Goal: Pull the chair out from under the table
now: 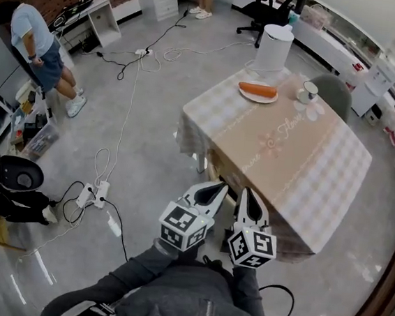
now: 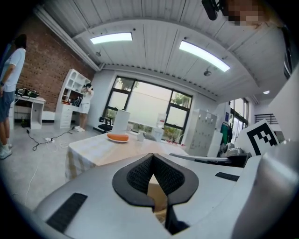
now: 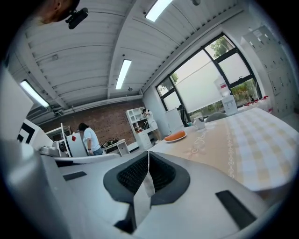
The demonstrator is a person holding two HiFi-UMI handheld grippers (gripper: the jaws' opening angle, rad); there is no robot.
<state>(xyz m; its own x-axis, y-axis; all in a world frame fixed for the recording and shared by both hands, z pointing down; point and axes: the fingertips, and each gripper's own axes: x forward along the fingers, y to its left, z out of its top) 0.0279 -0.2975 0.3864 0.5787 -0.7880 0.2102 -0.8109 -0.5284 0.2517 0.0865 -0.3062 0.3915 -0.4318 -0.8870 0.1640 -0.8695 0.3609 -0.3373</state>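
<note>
At the far left of the head view, a person (image 1: pixel 37 46) in a white top and denim shorts stood beside a low white desk. Cables (image 1: pixel 125 111) trailed across the glossy grey floor (image 1: pixel 146 176) towards a power strip (image 1: pixel 94 193).

In the lower middle, the wearer's dark sleeves held two grey grippers side by side, each with a black-and-white marker cube. The left gripper (image 1: pixel 216 189) pointed at the near-left edge of the bench (image 1: pixel 301 172). In its own view, the left gripper (image 2: pixel 152 161) had its jaws closed pad against pad, with nothing gripped. Just to its right, the right gripper (image 1: pixel 250 194) pointed at the same edge. Its own view showed the right gripper (image 3: pixel 148 156) closed and empty as well.

Under the hanging tablecloth, just ahead of the two tips, a tan wooden piece (image 1: pixel 215 175) showed. It was probably part of a chair tucked beneath the bench, though the cloth hid most of it.

The bench wore a checked beige and white cloth. Towards its far end sat a plate (image 1: pixel 258 91) holding a long orange food item, and to the right of it a white mug (image 1: pixel 308 92). A grey-green chair (image 1: pixel 334 94) stood pushed against the bench's far side. Beyond the plate, a white cylinder (image 1: pixel 273 48) stood on the floor near a black office chair (image 1: pixel 265 14).
</note>
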